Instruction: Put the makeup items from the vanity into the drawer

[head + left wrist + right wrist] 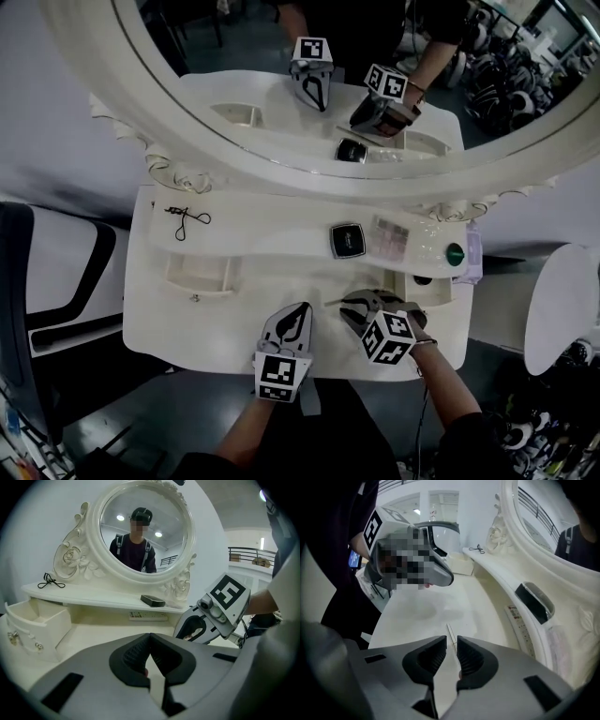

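While it lies, stick (451,633) parallels shelf (490,569)

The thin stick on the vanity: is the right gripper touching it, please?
Cannot tell: the right gripper view shows the thin stick running between the parted jaws of the right gripper, contact hidden.

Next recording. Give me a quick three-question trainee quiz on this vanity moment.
1. True or false: the left gripper has its jaws together.
2. Which item lies at the left end of the shelf? A) curler B) compact C) palette
3. Fill in: the thin stick lies on the tabletop just ahead of the ____ gripper.
Key: 1 true; 2 A; 3 right gripper.
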`<state>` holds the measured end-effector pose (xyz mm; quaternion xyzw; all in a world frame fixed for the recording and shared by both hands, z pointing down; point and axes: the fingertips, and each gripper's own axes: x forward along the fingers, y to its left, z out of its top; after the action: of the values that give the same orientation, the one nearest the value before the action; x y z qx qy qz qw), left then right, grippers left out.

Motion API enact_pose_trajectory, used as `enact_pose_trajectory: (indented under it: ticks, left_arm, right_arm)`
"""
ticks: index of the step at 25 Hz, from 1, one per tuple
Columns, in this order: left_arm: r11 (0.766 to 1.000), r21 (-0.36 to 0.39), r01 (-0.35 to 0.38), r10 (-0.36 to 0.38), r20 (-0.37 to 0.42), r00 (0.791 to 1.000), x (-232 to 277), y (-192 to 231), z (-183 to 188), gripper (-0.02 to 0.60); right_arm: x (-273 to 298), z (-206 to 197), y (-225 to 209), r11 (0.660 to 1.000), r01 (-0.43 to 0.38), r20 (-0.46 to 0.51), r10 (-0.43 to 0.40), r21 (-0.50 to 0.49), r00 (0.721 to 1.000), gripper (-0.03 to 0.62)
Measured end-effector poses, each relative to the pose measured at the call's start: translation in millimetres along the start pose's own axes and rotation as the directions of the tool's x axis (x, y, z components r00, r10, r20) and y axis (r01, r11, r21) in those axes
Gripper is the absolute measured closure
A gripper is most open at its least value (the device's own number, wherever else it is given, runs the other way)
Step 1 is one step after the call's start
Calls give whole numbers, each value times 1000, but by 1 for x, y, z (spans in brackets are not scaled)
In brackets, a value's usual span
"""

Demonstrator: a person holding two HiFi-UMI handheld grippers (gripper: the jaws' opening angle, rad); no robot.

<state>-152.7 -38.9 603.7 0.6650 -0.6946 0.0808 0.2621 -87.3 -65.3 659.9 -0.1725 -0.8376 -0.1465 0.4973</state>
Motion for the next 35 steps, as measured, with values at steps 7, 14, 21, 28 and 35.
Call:
enact_pose_trajectory:
  ticks: [7, 14, 21, 28, 35]
  left_arm:
    - [999, -41, -16, 16, 0, 1000, 6, 7, -12, 566]
    - [997, -67, -38, 38, 1, 999, 6, 14, -22, 566]
    - [995, -85, -43, 43, -2, 999, 6, 13, -28, 566]
    - [995, -87, -44, 44, -3, 999, 6, 12, -29, 566]
    - [997, -66, -48, 49, 15, 999, 0, 11, -14, 566]
  right_arm:
    - [16, -15, -7, 995, -49, -98, 41, -81, 994, 497]
    - [21, -18, -7, 988, -131, -123, 120, -88, 985, 499]
    - [22, -17, -3, 981, -179, -131, 167, -81, 977, 545]
    - [22, -17, -2, 979, -178, -131, 165, -98, 978, 549]
    - [18, -14, 0, 980, -166, -115, 154, -106, 981, 551]
